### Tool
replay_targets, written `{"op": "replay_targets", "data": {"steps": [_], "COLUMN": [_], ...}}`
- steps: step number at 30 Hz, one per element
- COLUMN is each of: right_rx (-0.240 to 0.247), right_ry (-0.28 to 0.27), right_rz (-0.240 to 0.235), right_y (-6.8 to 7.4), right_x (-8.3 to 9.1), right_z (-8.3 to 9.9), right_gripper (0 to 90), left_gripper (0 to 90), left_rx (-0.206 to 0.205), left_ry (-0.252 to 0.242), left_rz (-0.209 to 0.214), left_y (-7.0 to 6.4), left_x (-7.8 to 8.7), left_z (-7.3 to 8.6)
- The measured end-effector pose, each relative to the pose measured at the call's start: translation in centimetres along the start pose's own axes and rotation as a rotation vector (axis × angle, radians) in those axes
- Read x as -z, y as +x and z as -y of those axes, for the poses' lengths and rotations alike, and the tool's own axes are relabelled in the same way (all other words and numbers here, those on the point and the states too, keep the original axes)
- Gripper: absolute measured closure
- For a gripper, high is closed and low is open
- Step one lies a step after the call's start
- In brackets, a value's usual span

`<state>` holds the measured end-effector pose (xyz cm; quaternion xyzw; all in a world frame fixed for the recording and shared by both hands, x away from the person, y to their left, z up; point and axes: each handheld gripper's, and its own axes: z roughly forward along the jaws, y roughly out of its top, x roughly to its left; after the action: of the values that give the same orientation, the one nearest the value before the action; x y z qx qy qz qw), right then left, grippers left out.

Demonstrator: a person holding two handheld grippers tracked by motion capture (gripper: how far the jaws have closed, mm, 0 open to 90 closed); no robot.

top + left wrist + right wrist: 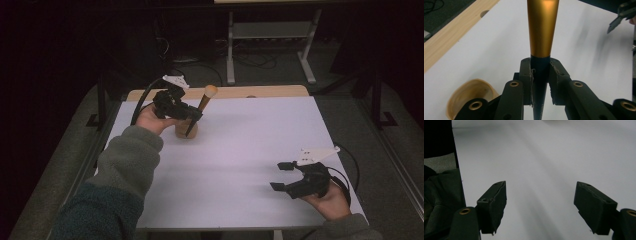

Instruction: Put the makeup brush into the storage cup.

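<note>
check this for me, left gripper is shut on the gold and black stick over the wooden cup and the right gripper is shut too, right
Not quite: the right gripper is open, jaws wide apart with nothing between them, as the right gripper view shows. The left gripper is indeed shut on the stick by the wooden cup.

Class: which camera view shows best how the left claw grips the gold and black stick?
The left gripper view: the left claw is shut on the stick at its black part. The high view shows the stick small and tilted over a wooden cup.
</note>
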<state>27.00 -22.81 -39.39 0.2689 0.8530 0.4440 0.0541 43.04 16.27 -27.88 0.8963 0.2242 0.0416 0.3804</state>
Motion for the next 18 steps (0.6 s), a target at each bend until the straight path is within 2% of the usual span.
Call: {"op": "replay_targets", "data": {"steps": [9,11,18], "right_rx": [0.003,0.004,-0.003], "right_ry": [-0.006,-0.008,-0.015], "right_rz": [0.007,0.007,0.008], "right_y": [-0.2,-0.3,-0.4], "right_x": [0.1,0.1,0.0], "right_z": [0.0,0.0,0.0], "right_gripper": [24.6,24.5,24.2], "left_gripper": [74.8,74.8,74.8], "left_rx": [0.038,0.051,0.088], "left_ry": [-0.03,-0.045,-0.069], "left_rz": [-0.022,-0.032,-0.05], "left_y": [2.3,3.2,4.7], "left_x": [0.0,-0.1,-0.4], "left_z": [-0.7,-0.9,-1.0]}}
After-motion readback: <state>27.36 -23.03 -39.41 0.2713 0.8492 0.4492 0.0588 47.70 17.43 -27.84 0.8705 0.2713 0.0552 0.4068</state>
